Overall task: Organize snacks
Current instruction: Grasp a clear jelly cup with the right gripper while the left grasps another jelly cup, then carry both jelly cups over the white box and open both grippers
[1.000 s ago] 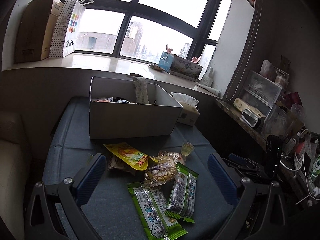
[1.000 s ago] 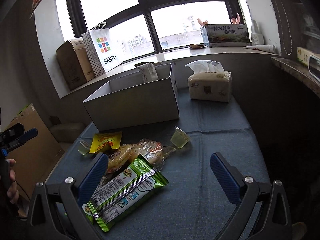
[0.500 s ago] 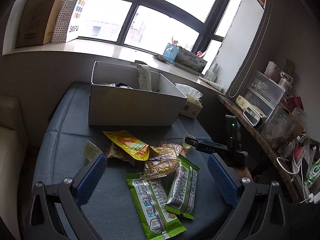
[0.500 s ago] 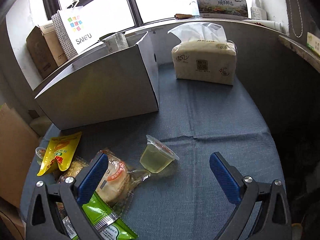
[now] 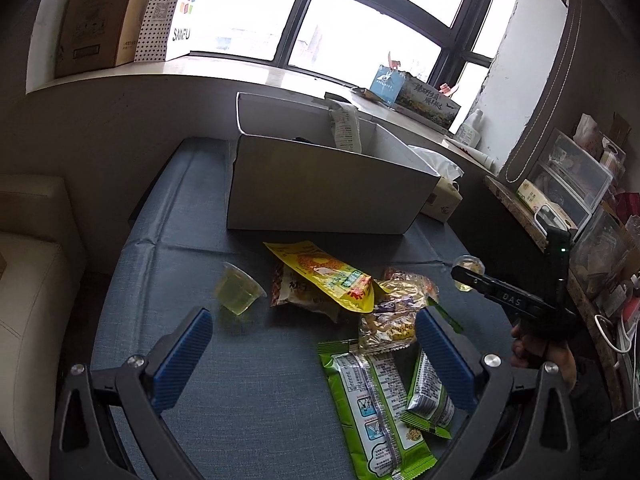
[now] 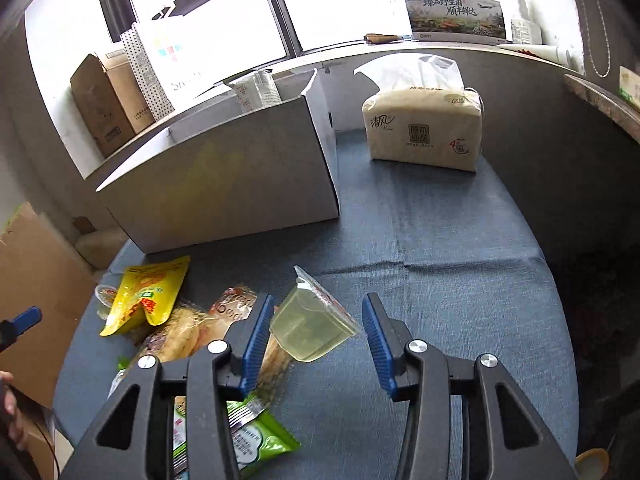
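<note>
Snacks lie on a blue table (image 5: 256, 392) in front of an open white box (image 5: 324, 192). My right gripper (image 6: 316, 332) has its blue pads on both sides of a clear jelly cup (image 6: 310, 326), with small gaps left. The cup also shows in the left wrist view (image 5: 468, 270). My left gripper (image 5: 308, 356) is open and empty above the table. A second jelly cup (image 5: 239, 293), a yellow pouch (image 5: 324, 272), clear-wrapped pastries (image 5: 396, 312) and green packets (image 5: 372, 404) lie near it. A white packet (image 5: 345, 126) stands in the box.
A tissue pack (image 6: 422, 132) stands on the table right of the box. The windowsill behind holds a cardboard box (image 5: 92, 24) and a paper bag (image 5: 168, 12). A cluttered shelf (image 5: 576, 184) runs along the right. A beige seat (image 5: 32, 280) is at the left.
My right gripper has moved down and forward to the jelly cup and has narrowed around it. My left gripper has shifted closer to the snacks and to the left.
</note>
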Demonstrator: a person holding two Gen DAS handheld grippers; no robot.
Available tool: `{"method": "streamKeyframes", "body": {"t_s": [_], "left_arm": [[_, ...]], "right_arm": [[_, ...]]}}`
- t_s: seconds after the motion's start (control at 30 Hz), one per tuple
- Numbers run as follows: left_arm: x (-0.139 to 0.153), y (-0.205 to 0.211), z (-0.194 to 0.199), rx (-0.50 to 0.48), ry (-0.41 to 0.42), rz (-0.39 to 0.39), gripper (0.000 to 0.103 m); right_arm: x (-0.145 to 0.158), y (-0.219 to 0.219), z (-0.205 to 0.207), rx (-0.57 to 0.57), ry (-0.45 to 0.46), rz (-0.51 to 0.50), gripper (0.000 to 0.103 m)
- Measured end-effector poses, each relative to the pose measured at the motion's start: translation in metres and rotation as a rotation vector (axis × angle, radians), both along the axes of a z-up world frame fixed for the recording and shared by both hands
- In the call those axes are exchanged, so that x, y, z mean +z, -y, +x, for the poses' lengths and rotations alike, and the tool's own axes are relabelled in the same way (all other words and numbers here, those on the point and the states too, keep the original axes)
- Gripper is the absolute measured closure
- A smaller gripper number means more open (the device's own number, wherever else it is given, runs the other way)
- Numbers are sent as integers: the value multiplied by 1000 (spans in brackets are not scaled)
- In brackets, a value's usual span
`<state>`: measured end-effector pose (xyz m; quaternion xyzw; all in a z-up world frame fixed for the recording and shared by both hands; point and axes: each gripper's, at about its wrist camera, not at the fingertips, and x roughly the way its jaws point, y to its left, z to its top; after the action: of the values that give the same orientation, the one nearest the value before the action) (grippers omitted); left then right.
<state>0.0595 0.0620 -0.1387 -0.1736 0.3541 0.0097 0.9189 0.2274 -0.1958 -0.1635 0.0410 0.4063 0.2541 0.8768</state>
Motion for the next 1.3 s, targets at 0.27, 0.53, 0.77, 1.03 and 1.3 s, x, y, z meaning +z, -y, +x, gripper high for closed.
{"method": "streamKeyframes", "body": {"t_s": [0.27,0.53,0.77,1.03,1.3], "left_arm": [[-44,-23,53,-12,-100,114,0],[-71,-31,70,20,-155,97,54],[-39,-29,38,13,-33,73,54],[45,-20,52,-52,155,105,54],[100,-29,132,-68,203,154,54]], "right_arm": [[27,11,-49,64,64,41,53],[22,6,-63,92,53,18,53],[24,2,-68,115,66,29,53],[62,-22,-37,140,126,88,53],[121,-75,50,123,213,105,53]]}}
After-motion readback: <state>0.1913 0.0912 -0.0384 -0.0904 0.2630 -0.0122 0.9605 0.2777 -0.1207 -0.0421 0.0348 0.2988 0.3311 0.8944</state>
